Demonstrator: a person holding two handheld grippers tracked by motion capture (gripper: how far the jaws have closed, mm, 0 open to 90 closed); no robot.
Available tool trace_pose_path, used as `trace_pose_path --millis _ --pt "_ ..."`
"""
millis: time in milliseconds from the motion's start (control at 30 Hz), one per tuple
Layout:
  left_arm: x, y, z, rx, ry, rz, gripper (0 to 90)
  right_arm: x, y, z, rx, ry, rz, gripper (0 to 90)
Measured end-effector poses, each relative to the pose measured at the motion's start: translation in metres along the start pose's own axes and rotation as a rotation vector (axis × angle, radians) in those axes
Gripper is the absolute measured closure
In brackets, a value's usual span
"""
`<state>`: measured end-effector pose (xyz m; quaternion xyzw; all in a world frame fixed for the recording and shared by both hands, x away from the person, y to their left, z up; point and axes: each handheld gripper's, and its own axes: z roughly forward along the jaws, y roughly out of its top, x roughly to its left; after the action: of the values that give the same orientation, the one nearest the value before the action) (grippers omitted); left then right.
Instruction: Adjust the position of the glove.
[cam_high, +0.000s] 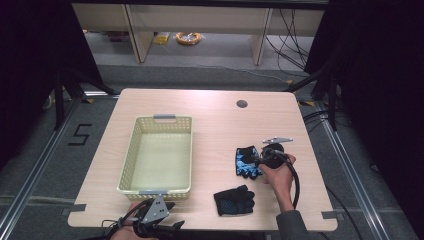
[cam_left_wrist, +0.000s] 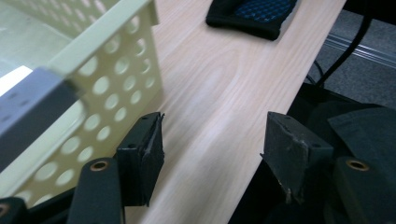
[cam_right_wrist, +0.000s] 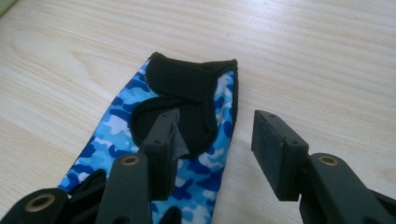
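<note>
The left gripper (cam_high: 152, 216) is held with jaws apart at the table's (cam_high: 215, 112) near edge, just beside the basket (cam_high: 158, 152). Farther on, the right gripper (cam_right_wrist: 212, 140) is spread over the blue glove (cam_right_wrist: 187, 182), one jaw above its cuff, the other past its edge.

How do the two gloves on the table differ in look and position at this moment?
The blue camouflage glove shows a bright patterned side; the black glove looks mostly dark. The blue camouflage glove lies under the open right tongs; the black glove lies apart, nearer the table front edge. Both lie flat outside the basket.
</note>
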<state>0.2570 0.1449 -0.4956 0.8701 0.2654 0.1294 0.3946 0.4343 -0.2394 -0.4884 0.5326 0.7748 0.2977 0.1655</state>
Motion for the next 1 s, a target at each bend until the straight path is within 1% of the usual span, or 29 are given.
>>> trace_pose_path --millis 33,67,100,133,167,200,233,300,333,367,400,433,467,567,600,633,667,700,733,767,800,833,867,900,933,967,1000 --pt "0.002 -0.003 -0.003 0.011 0.019 0.013 36.8 0.002 0.001 0.001 -0.003 0.007 0.007 52.9" --pt "0.002 -0.003 -0.003 0.011 0.019 0.013 36.7 0.002 0.001 0.001 -0.003 0.007 0.007 52.9" --pt "0.001 -0.004 -0.004 0.002 0.001 -0.006 36.7 0.001 0.002 0.003 -0.004 0.020 0.004 53.0" --pt "0.000 -0.005 -0.005 -0.007 -0.012 -0.029 36.6 0.002 0.002 0.002 0.001 0.003 0.003 53.0" --pt "0.000 -0.005 -0.006 -0.010 -0.017 -0.027 36.0 0.002 0.004 0.002 -0.006 0.000 0.006 53.0" --pt "0.001 -0.006 -0.007 -0.002 -0.017 -0.017 36.0 0.002 0.004 0.002 -0.006 0.000 0.006 53.0" --pt "-0.003 -0.007 -0.005 -0.009 -0.024 -0.044 34.8 0.002 0.005 0.002 -0.007 0.004 0.016 53.0" --pt "-0.002 -0.007 -0.005 -0.002 -0.020 -0.037 33.7 0.001 0.005 0.003 -0.008 0.011 0.022 53.1" --pt "-0.002 -0.006 -0.005 0.004 -0.020 -0.026 33.2 0.001 0.005 0.004 -0.010 0.018 0.029 53.1" --pt "-0.003 -0.007 -0.004 0.007 -0.031 -0.043 32.7 0.002 0.005 0.005 -0.008 0.010 0.037 53.2" --pt "-0.003 -0.007 -0.003 0.011 -0.029 -0.045 31.8 0.002 0.005 0.006 0.001 0.015 0.022 53.3" --pt "-0.003 -0.007 -0.003 0.011 -0.029 -0.045 30.2 0.003 0.005 0.007 0.008 0.005 0.022 53.3" --pt "-0.003 -0.008 -0.004 0.011 -0.020 -0.063 29.1 0.003 0.004 0.008 0.011 0.003 0.010 53.3" --pt "-0.001 -0.008 -0.006 0.013 -0.014 -0.053 28.4 0.003 0.003 0.009 0.006 0.002 0.006 54.0" --pt "-0.002 -0.009 -0.006 0.013 -0.011 -0.070 28.4 0.003 0.003 0.009 0.009 -0.003 0.006 54.7" --pt "-0.002 -0.009 -0.006 0.013 -0.011 -0.070 28.4 0.003 0.003 0.009 0.009 -0.003 0.006 54.7" --pt "0.000 -0.008 -0.007 0.014 -0.002 -0.044 28.4 0.003 0.002 0.009 0.006 -0.004 0.005 55.4" --pt "0.000 -0.008 -0.007 0.015 -0.005 -0.046 28.3 0.004 0.002 0.010 0.008 -0.006 0.000 56.3" --pt "-0.003 -0.008 -0.007 0.010 -0.010 -0.077 28.3 0.004 0.002 0.011 0.014 -0.001 -0.013 58.1" --pt "-0.003 -0.007 -0.007 0.008 -0.019 -0.053 28.4 0.002 0.001 0.014 0.013 0.015 -0.027 59.4" --pt "-0.004 -0.007 -0.006 0.010 -0.018 -0.072 28.3 0.002 0.001 0.014 0.020 0.019 -0.020 59.9" --pt "-0.005 -0.007 -0.005 0.010 -0.024 -0.076 28.4 0.000 0.000 0.015 0.007 0.022 -0.032 61.1" --pt "-0.005 -0.007 -0.005 0.010 -0.024 -0.076 28.4 0.000 0.000 0.015 0.007 0.022 -0.032 61.1" --pt "-0.003 -0.007 -0.005 0.019 -0.021 -0.041 28.4 0.000 -0.001 0.015 -0.002 0.033 -0.026 63.1" --pt "-0.004 -0.007 -0.004 0.017 -0.024 -0.057 28.4 0.000 -0.001 0.014 0.004 0.034 -0.008 64.8" --pt "-0.003 -0.007 -0.003 0.016 -0.026 -0.060 28.5 0.000 -0.001 0.015 0.003 0.042 -0.010 65.3" --pt "-0.004 -0.008 -0.003 0.018 -0.026 -0.075 28.6 -0.001 -0.001 0.016 -0.011 0.053 -0.023 67.4"
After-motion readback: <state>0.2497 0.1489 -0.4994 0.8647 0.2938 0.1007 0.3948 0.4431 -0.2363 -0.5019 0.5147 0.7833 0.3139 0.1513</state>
